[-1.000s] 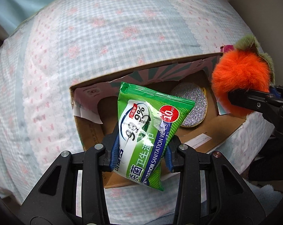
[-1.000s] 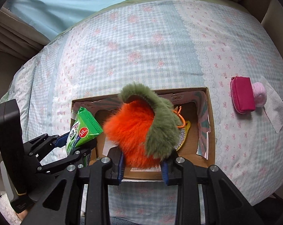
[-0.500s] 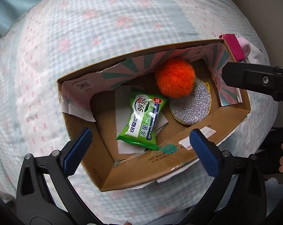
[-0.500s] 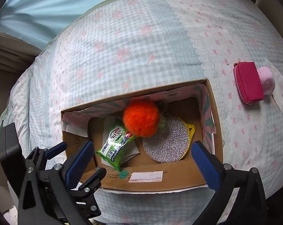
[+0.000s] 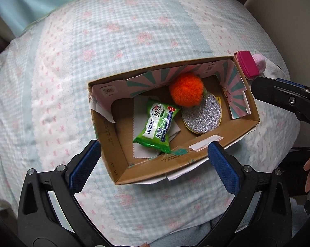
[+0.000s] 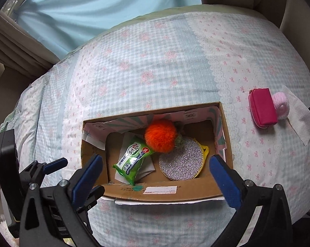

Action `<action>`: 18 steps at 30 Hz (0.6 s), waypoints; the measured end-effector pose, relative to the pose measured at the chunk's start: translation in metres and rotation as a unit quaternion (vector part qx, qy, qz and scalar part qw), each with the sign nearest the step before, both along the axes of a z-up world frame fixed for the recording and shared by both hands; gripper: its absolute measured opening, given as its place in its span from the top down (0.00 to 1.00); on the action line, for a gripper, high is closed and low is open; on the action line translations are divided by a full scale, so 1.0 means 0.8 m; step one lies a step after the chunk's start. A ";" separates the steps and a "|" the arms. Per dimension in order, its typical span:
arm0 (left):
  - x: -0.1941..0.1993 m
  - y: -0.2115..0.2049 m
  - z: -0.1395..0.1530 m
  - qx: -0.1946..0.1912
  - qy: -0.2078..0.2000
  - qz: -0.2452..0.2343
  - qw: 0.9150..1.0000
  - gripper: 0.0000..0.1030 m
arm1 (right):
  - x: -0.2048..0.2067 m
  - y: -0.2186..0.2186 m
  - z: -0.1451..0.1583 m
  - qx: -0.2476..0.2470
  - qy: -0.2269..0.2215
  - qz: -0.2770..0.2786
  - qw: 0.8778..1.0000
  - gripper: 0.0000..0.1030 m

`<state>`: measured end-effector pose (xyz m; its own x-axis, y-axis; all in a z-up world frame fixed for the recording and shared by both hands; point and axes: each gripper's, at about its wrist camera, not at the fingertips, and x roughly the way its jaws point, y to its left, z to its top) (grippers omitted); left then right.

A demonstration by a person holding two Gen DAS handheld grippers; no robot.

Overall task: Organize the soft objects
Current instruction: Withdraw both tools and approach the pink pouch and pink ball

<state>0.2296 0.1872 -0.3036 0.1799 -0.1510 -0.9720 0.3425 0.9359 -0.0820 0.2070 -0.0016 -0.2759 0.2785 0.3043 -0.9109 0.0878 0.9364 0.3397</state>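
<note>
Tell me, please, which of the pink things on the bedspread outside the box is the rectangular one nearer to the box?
The magenta zip pouch: flat-sided and deep pink, lying nearer the cardboard box. The pale pink fluffy roll sits on its far side, touching it.

A pale blue curtain [image 6: 89,10] hangs at eleven o'clock behind the checked bedspread [image 6: 155,65]; beige upholstery [image 6: 298,10] sits at one o'clock.

Bedroom: quilted bed [image 6: 155,65], curtain [image 6: 93,6].

Bed [image 6: 155,65] with checked floral quilt. Cardboard box [image 6: 161,193] near its front edge; magenta pouch [image 6: 262,110], pink fluffy item [image 6: 281,104] and white tissue [image 6: 301,121] toward right edge.
</note>
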 end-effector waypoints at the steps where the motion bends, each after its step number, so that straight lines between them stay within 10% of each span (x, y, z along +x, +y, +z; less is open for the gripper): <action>1: -0.005 0.001 0.008 0.003 -0.006 0.004 1.000 0.00 | -0.004 -0.001 0.005 -0.002 -0.002 0.004 1.000 0.00; 18: -0.082 -0.065 0.149 -0.027 -0.129 -0.020 0.991 0.00 | -0.131 -0.085 0.148 -0.059 -0.117 -0.060 0.990 0.00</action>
